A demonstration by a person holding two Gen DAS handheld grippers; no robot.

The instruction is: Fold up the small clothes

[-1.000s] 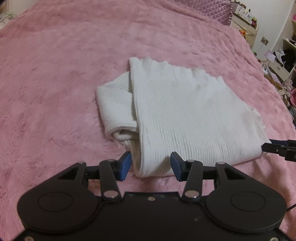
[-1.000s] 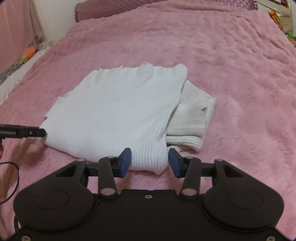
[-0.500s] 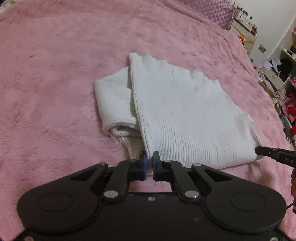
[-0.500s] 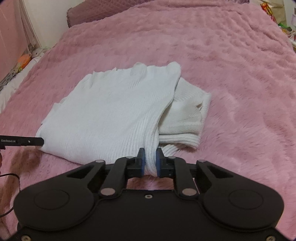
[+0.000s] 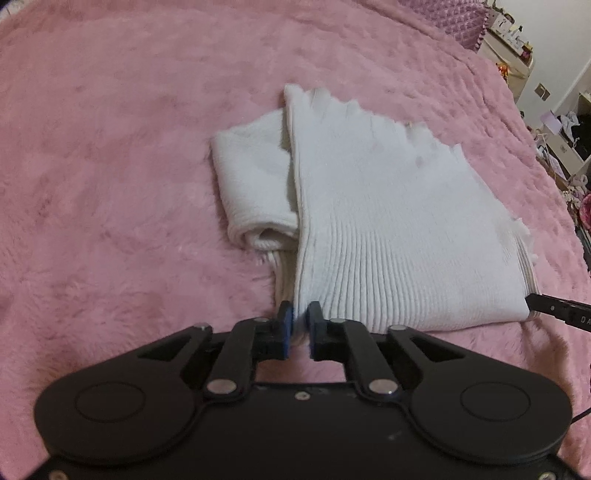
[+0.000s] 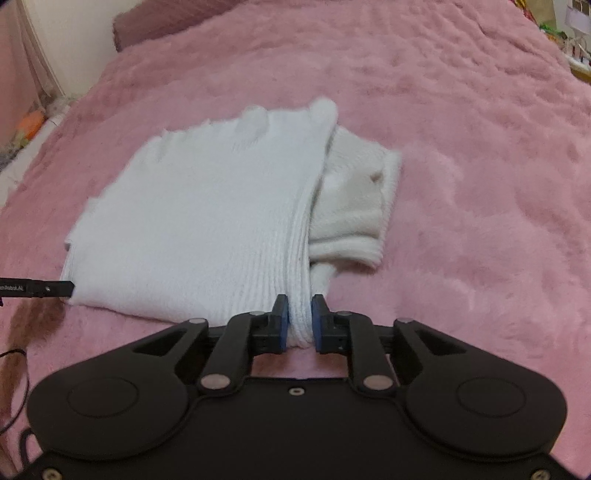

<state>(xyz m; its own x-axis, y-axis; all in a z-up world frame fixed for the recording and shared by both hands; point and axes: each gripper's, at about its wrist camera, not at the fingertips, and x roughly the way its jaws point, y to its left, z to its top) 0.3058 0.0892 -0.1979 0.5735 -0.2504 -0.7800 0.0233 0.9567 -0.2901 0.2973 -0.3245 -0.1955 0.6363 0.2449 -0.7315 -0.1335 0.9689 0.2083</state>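
White ribbed knit garment (image 5: 388,229) lies partly folded, roughly mid-bed, on a pink fluffy blanket (image 5: 110,184). The main panel is flat, ribs running toward the near hem. A folded sleeve (image 5: 251,192) sticks out from under its left edge in the left wrist view; the same sleeve (image 6: 354,206) shows on the right edge in the right wrist view. The far edge is ragged and uneven.

Left gripper (image 5: 299,325): blue pads are clamped on the near-left hem corner, with knit bunched between them. The jaws closed down a moment ago and have just eased apart a little; fabric is pinched between them.

Right gripper (image 6: 300,321): clamped on the near-right hem corner, with a thick fold of ribbing squeezed between the pads. Same pattern: closed, then backed off slightly, cloth in the grip.

Each camera catches the other gripper's fingertip at the opposite hem corner: right one (image 5: 557,312) at the frame's right edge, left one (image 6: 37,290) at the frame's left edge. Both sit at the hem line, so the near edge is held at both corners.

Blanket covers the whole bed and is lumpy and plush. A quilted mauve pillow (image 5: 458,22) sits at the far end. Beyond the bed is a cream cabinet (image 5: 509,62) with clutter on top, shelves with dark and light items (image 5: 569,129), and a wall socket (image 5: 541,90). In the right wrist view there is a pale wall (image 6: 74,37) and an orange item on the floor (image 6: 33,123) beside the bed.
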